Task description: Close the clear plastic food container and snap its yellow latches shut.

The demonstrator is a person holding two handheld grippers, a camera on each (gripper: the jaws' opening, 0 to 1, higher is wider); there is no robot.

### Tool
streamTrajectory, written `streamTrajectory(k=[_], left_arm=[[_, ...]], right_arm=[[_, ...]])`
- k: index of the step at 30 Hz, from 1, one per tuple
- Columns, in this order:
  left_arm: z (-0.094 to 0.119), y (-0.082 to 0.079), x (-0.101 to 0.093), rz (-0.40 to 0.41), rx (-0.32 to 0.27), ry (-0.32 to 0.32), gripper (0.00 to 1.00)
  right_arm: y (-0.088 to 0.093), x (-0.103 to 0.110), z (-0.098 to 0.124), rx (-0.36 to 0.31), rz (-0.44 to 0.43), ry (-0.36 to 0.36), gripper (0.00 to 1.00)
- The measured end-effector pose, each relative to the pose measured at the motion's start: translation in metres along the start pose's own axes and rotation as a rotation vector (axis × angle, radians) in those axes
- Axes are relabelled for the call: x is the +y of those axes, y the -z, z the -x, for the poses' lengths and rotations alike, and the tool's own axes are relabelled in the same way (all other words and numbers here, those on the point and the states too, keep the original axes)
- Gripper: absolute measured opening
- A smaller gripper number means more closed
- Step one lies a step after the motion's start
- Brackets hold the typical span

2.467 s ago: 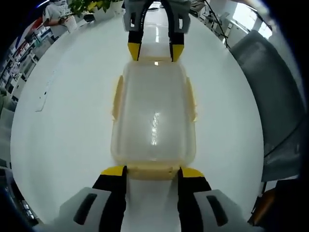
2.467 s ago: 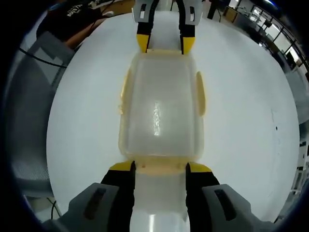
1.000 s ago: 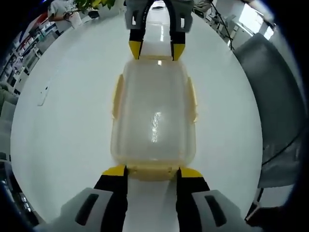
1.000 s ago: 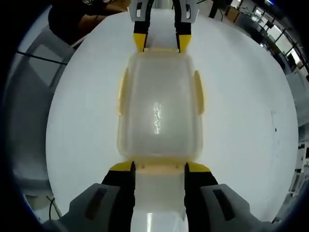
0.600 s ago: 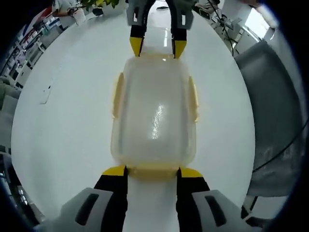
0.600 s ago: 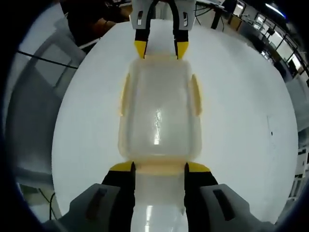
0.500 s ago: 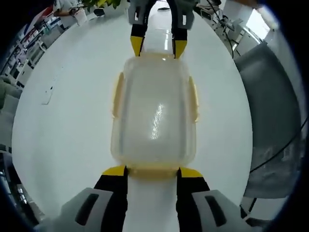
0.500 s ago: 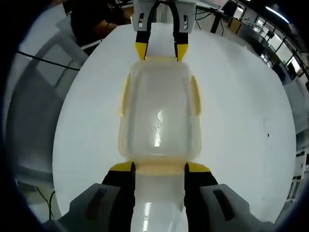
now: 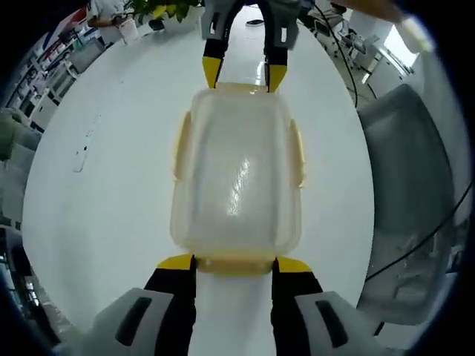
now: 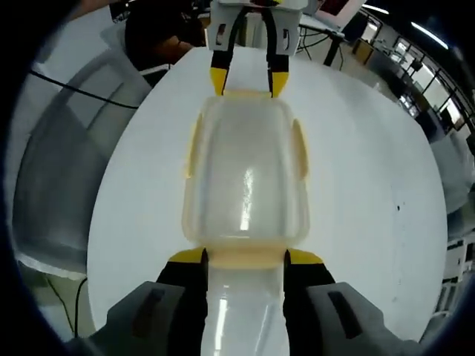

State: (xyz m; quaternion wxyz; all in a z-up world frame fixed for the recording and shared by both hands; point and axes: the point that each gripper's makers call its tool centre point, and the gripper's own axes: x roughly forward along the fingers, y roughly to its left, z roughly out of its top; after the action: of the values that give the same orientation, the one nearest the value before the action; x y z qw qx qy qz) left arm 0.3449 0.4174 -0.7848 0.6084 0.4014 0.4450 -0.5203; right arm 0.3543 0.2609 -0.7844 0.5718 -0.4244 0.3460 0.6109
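The clear plastic food container (image 9: 236, 174) has its lid on and spans between my two grippers over the white table (image 9: 96, 193). My left gripper (image 9: 234, 263) is shut on the yellow latch at the near end. My right gripper (image 9: 241, 74) grips the far end latch. In the right gripper view the container (image 10: 245, 178) runs from my right gripper (image 10: 245, 257) up to my left gripper (image 10: 243, 81). The yellow side latches (image 9: 180, 148) (image 9: 297, 152) stand out a little from the long walls, as do the side latches (image 10: 191, 148) in the right gripper view.
A grey chair (image 9: 415, 222) stands beside the round table (image 10: 371, 222); the same grey chair (image 10: 59, 170) is in the right gripper view. A person in dark clothes (image 10: 156, 37) sits at the far edge. Green plants (image 9: 148, 9) are beyond the table. A small flat strip (image 9: 82, 152) lies on the tabletop.
Both views have risen away from the table, which looks smaller now. The container keeps its place between the two grippers, so it has come up with them.
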Motion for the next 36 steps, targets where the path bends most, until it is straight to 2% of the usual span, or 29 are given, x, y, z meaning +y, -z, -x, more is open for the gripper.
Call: streamTrajectory(k=[9, 28, 36], left_arm=[[-0.002, -0.033, -0.006, -0.014, 0.015, 0.009, 0.33], [-0.027, -0.129, -0.002, -0.097, -0.033, 0.026, 0.33], [-0.041, -0.164, -0.001, -0.131, -0.022, 0.043, 0.33]], right_arm=[[0.025, 0.006, 0.021, -0.007, -0.012, 0.016, 0.36], [0.116, 0.012, 0.065, 0.009, -0.083, 0.057, 0.36], [0.15, 0.017, 0.074, 0.017, -0.117, 0.061, 0.36]])
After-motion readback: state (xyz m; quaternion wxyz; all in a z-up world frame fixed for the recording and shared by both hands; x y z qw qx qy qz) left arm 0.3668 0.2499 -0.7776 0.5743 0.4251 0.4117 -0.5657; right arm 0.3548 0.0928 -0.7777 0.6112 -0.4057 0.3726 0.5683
